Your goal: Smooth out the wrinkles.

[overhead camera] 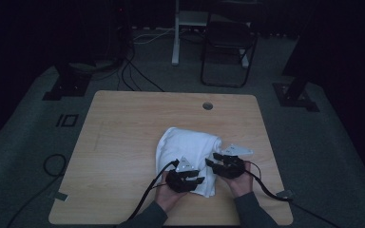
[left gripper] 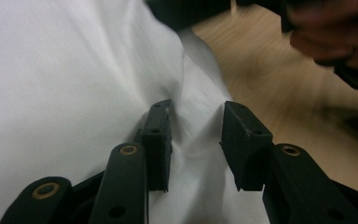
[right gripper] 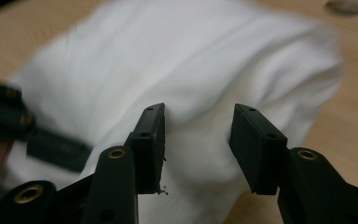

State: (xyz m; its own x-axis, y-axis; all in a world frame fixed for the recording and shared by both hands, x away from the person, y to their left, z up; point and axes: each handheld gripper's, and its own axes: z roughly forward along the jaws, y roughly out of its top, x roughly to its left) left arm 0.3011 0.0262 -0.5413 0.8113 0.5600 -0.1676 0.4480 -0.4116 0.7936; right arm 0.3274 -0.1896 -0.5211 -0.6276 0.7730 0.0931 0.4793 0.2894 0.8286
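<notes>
Wooden table (overhead camera: 123, 142) in dim room, white cloth (overhead camera: 185, 147) bunched under left tool (overhead camera: 197, 179) and right tool (overhead camera: 210, 160), both open.

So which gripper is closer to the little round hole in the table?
Right. The right gripper sits at the towel's right edge, below the hole; the left gripper is lower, nearer the person.

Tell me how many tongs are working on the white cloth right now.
2. The left tongs sit over the near edge of the white cloth, jaws apart over a fold; the right tongs are at its right side, jaws apart.
</notes>
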